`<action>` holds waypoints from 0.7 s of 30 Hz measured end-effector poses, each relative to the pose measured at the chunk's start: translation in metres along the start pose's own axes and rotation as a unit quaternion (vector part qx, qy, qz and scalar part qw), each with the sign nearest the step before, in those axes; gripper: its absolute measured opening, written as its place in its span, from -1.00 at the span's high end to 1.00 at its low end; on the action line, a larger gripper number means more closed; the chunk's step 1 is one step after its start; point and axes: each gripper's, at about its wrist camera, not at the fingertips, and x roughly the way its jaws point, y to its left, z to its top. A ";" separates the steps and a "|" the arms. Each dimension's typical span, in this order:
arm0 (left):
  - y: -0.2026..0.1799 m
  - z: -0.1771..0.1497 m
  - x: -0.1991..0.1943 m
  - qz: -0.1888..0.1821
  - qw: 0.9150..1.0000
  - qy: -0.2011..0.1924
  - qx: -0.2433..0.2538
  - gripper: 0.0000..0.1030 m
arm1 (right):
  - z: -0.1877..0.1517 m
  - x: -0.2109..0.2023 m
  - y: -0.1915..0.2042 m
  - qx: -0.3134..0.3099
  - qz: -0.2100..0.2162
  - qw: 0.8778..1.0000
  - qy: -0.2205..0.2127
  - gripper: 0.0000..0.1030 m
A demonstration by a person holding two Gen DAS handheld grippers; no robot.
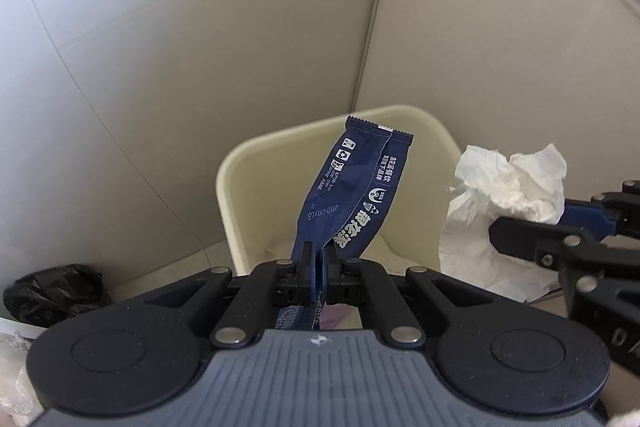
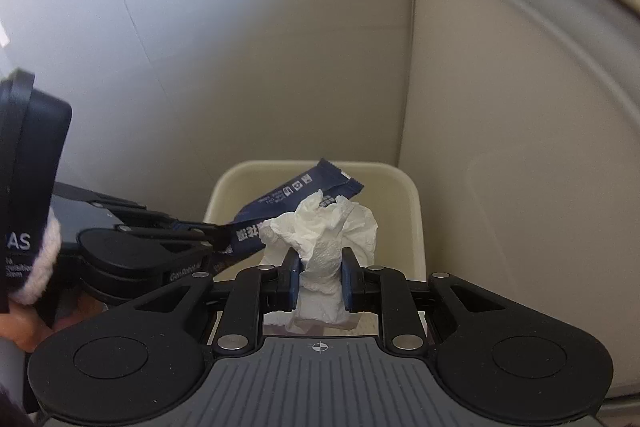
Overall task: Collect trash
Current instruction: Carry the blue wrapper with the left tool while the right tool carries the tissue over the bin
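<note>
My left gripper [image 1: 318, 257] is shut on a dark blue snack wrapper [image 1: 352, 191], which sticks up over the open cream trash bin [image 1: 240, 163]. My right gripper [image 2: 320, 261] is shut on a crumpled white tissue [image 2: 328, 223] and holds it above the same bin [image 2: 400, 183]. In the left wrist view the tissue [image 1: 508, 187] and the right gripper [image 1: 520, 227] show at the right. In the right wrist view the wrapper [image 2: 296, 195] and the left gripper [image 2: 218, 237] reach in from the left, just behind the tissue.
The bin stands in a corner between two pale walls [image 1: 160, 47]. A black plastic bag [image 1: 56, 295] lies on the floor to the bin's left. White scraps lie inside the bin [image 1: 384, 247].
</note>
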 end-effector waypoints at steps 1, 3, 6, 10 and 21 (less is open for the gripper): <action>0.000 0.001 0.005 0.001 1.000 0.006 0.000 0.95 | -0.001 0.007 -0.002 0.001 -0.002 1.000 0.005 0.62; -0.001 0.005 0.016 0.004 1.000 0.020 0.001 0.95 | -0.002 0.018 -0.005 0.003 -0.003 1.000 0.012 0.62; -0.004 0.011 0.029 0.008 0.999 0.035 0.005 0.95 | -0.001 0.038 -0.005 0.001 -0.009 1.000 0.024 0.61; -0.008 0.019 0.044 0.010 0.999 0.048 0.013 0.95 | 0.002 0.057 -0.009 0.002 -0.011 0.999 0.033 0.61; -0.024 0.032 0.083 0.018 0.994 0.098 0.034 0.95 | 0.000 0.086 -0.011 0.007 -0.014 0.998 0.058 0.60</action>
